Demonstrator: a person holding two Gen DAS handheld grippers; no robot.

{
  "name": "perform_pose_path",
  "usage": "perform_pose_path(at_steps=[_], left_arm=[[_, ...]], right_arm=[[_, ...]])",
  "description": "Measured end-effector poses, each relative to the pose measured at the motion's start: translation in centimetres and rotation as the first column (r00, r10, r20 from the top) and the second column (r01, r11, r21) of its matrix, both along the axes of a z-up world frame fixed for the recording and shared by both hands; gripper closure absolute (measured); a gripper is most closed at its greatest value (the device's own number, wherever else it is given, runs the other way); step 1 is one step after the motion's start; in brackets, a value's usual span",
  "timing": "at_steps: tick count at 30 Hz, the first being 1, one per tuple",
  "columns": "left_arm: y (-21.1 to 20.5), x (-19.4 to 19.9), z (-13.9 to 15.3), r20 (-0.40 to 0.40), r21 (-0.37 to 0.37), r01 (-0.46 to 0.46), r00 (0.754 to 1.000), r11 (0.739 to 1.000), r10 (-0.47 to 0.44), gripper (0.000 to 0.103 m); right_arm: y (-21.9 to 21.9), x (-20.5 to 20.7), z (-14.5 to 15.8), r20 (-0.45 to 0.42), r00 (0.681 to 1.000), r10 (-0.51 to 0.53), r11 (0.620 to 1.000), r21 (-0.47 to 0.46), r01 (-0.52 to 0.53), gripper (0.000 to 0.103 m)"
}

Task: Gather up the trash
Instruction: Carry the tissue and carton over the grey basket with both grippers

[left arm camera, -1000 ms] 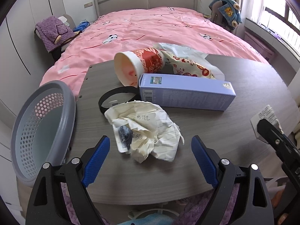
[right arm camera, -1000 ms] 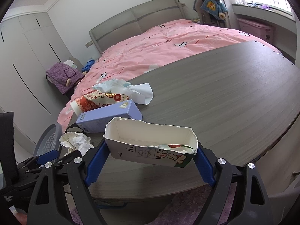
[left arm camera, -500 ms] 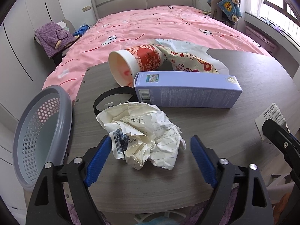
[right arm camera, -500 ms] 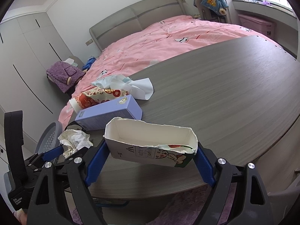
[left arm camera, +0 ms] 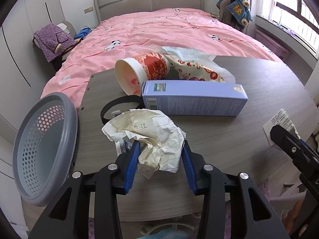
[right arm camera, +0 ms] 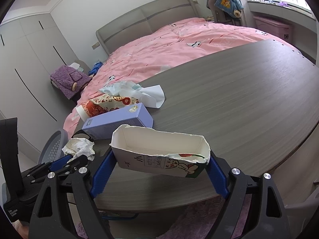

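My left tool (left arm camera: 160,159) is pinched onto the crumpled ball of lined cream paper (left arm camera: 147,137) at the near edge of the grey wood-grain desk (left arm camera: 249,135), gripping low so the loose folds bunch between its blue pads. The grey perforated plastic basket (left arm camera: 42,149) hangs just left of the desk, close enough, I judge, for a short swing to drop it in. My right tool (right arm camera: 159,169) clamps a torn white printed carton tray (right arm camera: 159,151) across its length, held up off the desk, ready to follow.
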State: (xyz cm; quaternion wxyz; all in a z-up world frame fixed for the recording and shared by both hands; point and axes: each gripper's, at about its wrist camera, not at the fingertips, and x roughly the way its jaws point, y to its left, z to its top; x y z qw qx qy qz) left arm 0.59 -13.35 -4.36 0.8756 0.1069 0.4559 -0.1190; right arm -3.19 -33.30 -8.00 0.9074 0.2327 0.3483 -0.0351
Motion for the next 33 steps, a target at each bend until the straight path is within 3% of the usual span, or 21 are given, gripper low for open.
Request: perform_pose_path(at_steps=[20, 33], left_arm=[[2.7, -1.9, 3.9, 0.098, -0.055, -0.004, 0.995, 0.998, 0.01, 0.062], [7.9, -2.4, 5.1, 0.135, -0.099, -0.057, 0.988, 0.993, 0.07, 0.062]], right_arm=[[2.1, -0.2, 1.7, 0.02, 1.0, 0.024, 0.999, -0.046, -0.023, 0.021], [7.6, 1.0, 3.4, 0.018, 0.992, 0.121, 0.987, -0.108, -0.119, 0.021]])
